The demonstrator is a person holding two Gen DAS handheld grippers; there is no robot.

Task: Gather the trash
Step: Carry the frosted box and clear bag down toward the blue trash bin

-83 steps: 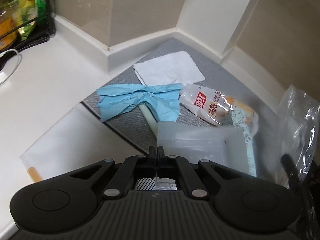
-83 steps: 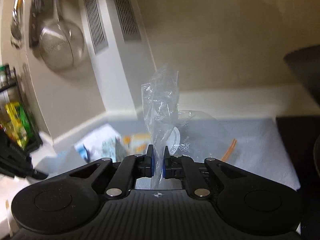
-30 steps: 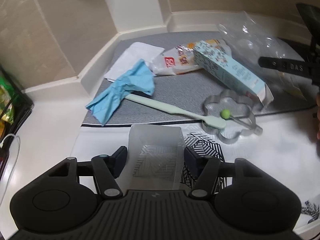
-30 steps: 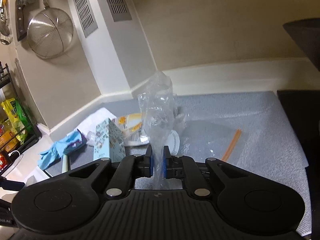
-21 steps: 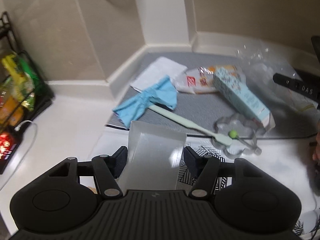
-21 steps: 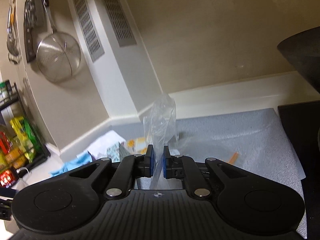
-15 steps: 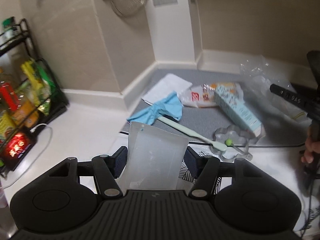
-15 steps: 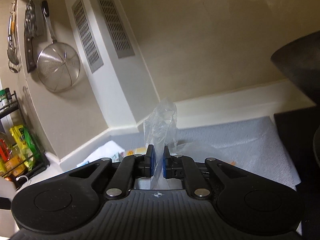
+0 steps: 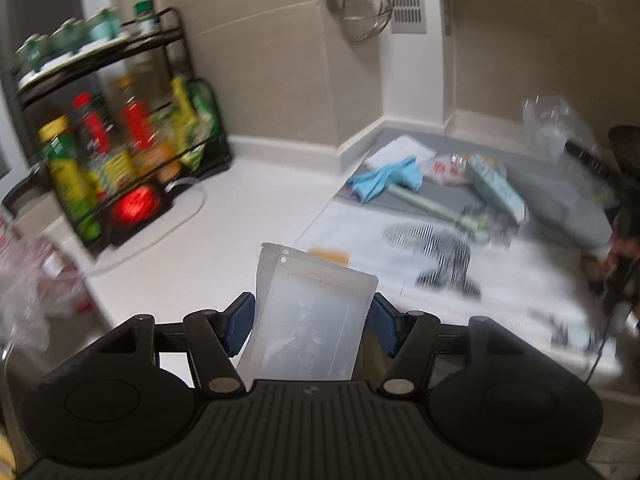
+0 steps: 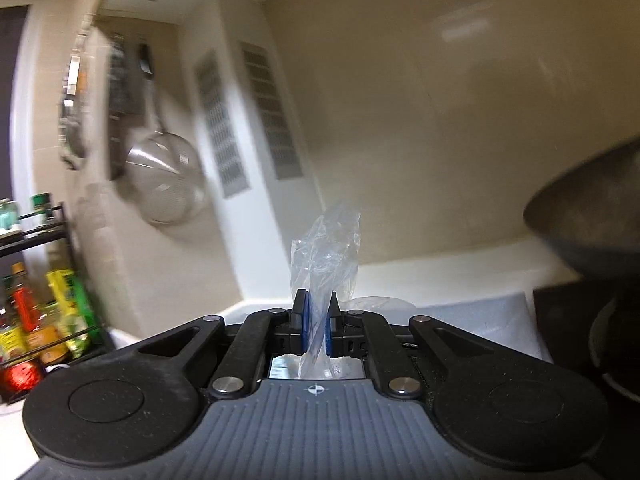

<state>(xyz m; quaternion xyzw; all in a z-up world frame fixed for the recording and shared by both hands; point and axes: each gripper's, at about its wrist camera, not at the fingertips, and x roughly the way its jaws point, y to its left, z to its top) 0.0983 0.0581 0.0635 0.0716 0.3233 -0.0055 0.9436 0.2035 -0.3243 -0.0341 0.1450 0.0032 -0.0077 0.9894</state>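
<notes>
Lifted clear of the counter since a second ago, the translucent plastic container sits clamped in the left gripper; right gripper pinches the clear bag — glove, wrapper, carton remain at two o'clock — nothing bagged yet

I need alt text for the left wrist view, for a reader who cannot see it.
The left gripper clamps a translucent plastic container above a white counter. Behind lie a blue glove, a patterned carton and a bottle rack, all blurred.
</notes>
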